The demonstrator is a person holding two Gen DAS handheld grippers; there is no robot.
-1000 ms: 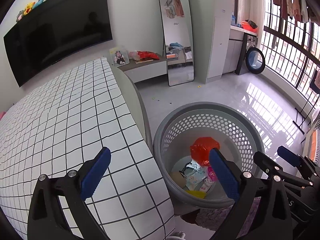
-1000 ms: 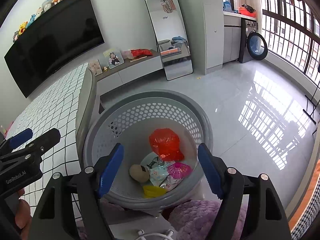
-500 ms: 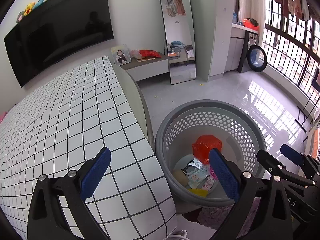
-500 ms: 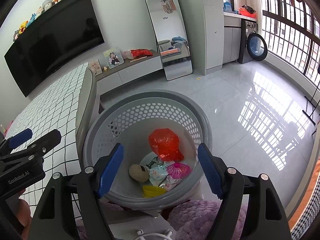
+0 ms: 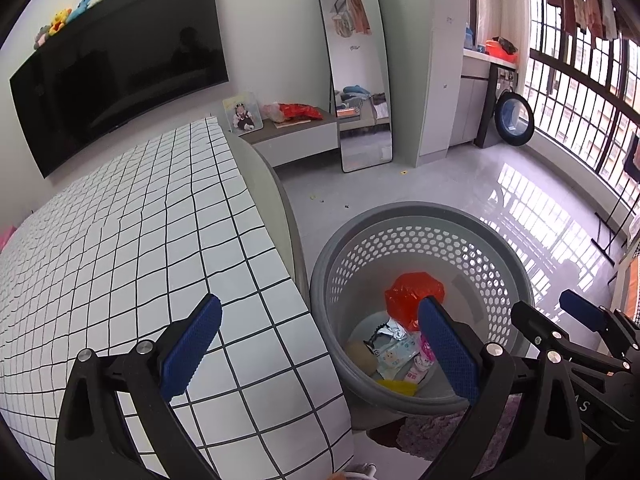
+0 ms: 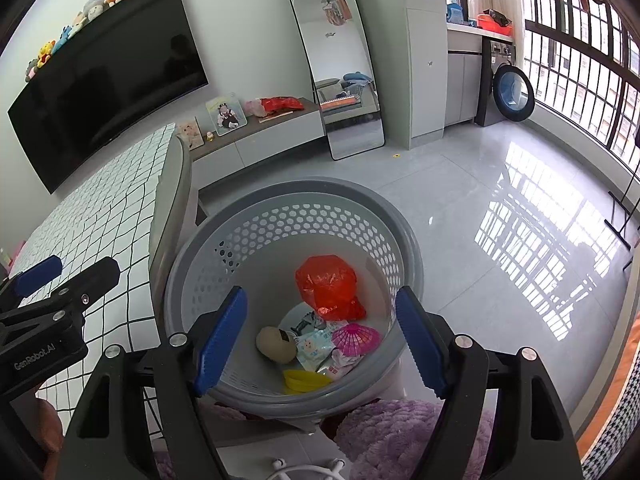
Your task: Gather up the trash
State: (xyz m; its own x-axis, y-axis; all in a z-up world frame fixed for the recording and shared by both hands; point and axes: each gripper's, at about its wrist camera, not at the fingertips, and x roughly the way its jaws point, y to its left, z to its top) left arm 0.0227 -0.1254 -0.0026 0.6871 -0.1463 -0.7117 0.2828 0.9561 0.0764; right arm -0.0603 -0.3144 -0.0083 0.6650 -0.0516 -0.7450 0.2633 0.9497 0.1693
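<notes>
Right gripper (image 6: 320,340): blue-padded fingers spread wide, nothing between them, poised above the near rim of the grey basket (image 6: 404,232).
Left gripper (image 5: 320,348): likewise spread and empty, one finger over the checked bed cover (image 5: 140,220), the other over the basket's near left edge.
Purple rug (image 6: 392,436): fluffy, on the floor just beside the basket's near side.
Trash: gathered at the bottom of the basket; a red plastic bag (image 6: 328,286) toward the far side, a pink ribbed piece (image 6: 356,338) on its near right, a tan rounded lump (image 6: 274,344) on the left, printed wrappers (image 6: 316,346) in the middle, a yellow scrap (image 6: 304,378) nearest.
Bed: its grey side panel stands just left of the basket.
Low cabinet (image 6: 276,134): beyond the basket against the wall, bearing a framed photo (image 6: 224,114) and a red bag (image 6: 282,103).
Mirror (image 6: 338,60): tall, leaning on the wall beyond the basket, right of the cabinet.
Television (image 6: 108,80): black, wall-mounted beyond the bed, soft toys (image 6: 80,16) along its top.
Washing machine (image 6: 508,92): far right of the basket, by the barred window.
</notes>
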